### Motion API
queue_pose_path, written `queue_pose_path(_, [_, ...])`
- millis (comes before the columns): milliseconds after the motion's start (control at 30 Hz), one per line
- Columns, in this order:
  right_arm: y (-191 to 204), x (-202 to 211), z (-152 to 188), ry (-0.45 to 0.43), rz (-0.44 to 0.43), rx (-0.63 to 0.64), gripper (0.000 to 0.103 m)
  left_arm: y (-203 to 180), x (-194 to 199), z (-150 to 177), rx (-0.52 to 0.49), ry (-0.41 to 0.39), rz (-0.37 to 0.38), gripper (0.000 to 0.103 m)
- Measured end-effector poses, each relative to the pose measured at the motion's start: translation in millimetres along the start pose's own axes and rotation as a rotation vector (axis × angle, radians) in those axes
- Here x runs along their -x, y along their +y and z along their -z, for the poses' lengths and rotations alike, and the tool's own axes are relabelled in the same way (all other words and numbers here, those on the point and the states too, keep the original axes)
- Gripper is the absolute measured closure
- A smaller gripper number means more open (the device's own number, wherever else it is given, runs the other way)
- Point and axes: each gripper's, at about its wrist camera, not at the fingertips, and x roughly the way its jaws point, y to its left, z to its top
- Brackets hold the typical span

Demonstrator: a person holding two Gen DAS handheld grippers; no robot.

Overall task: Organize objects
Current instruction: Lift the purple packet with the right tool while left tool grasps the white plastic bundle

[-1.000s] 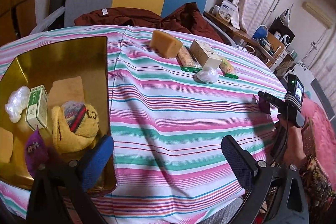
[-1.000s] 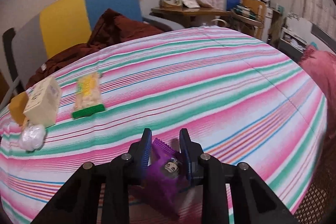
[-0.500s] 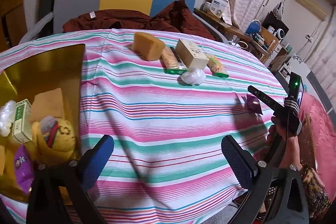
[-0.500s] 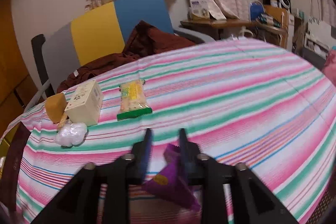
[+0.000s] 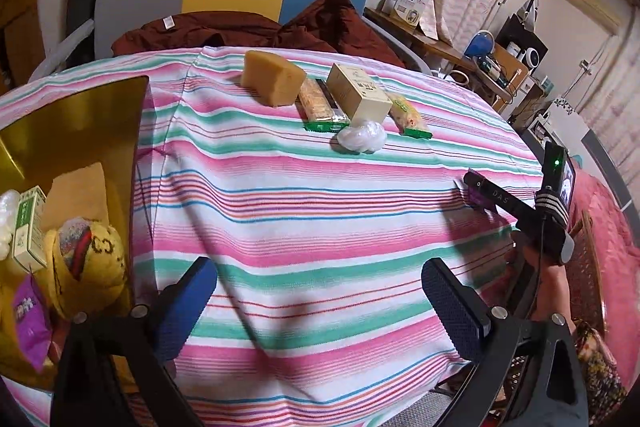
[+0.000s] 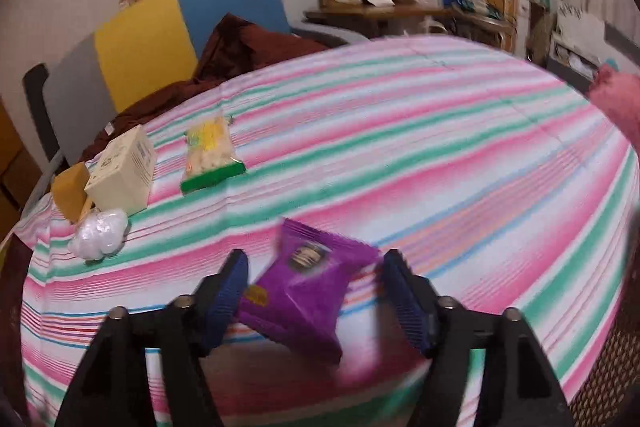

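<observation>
Right wrist view: right tool (image 6: 314,291) opening around purple packet (image 6: 308,291) on striped tablecloth (image 6: 440,155); left tool (image 5: 320,295) released.

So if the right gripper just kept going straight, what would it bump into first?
Probably the crinkly purple snack packet lying between the opening fingers of the right gripper. Past it there is only bare pink-and-green striped tablecloth, though depth is hard to judge.
</observation>
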Motion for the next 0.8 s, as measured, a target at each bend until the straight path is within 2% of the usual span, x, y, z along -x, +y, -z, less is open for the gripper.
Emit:
queue_pose_path(233, [15.4, -3.8, -7.8, -0.014, -0.066, 0.024, 0.060, -9.8, -24.2, -24.0, -0.012, -0.002, -0.003, 0.000])
queue_pose_path(367, [24.2, -1.6, -2.3, -0.050, -0.055, 0.055, 0.061, -25.2, -49.0, -41.7, -0.082, -0.025, -0.017, 0.000])
queue_pose_path(433, [24.8, 1.4, -0.5, -0.075, -0.055, 0.062, 0.061, -35.2, -65.8, -50.9, -0.118, -0.017, -0.049, 0.000])
queue_pose_path(533, [24.3, 3.3, 1.9, -0.098, -0.035, 0.062, 0.060, -45.8, -94.0, -66.6, -0.121, 0.000, -0.050, 0.000])
queue_pose_path(633, [24.6, 5.5, 3.3, -0.120, -0.015, 0.062, 0.060, -54.6, -112.2, -77.1, -0.111, -0.016, -0.051, 0.001])
queue_pose_path(700, [24.8, 5.7, 3.7, -0.127, -0.006, 0.064, 0.060, -63.6, -127.5, -85.1, -0.131, -0.037, -0.073, 0.002])
queue_pose_path(800, [25.7, 2.6, 1.8, -0.127, -0.001, 0.067, 0.060, -73.3, -151.1, -94.1, -0.160, -0.026, -0.103, 0.014])
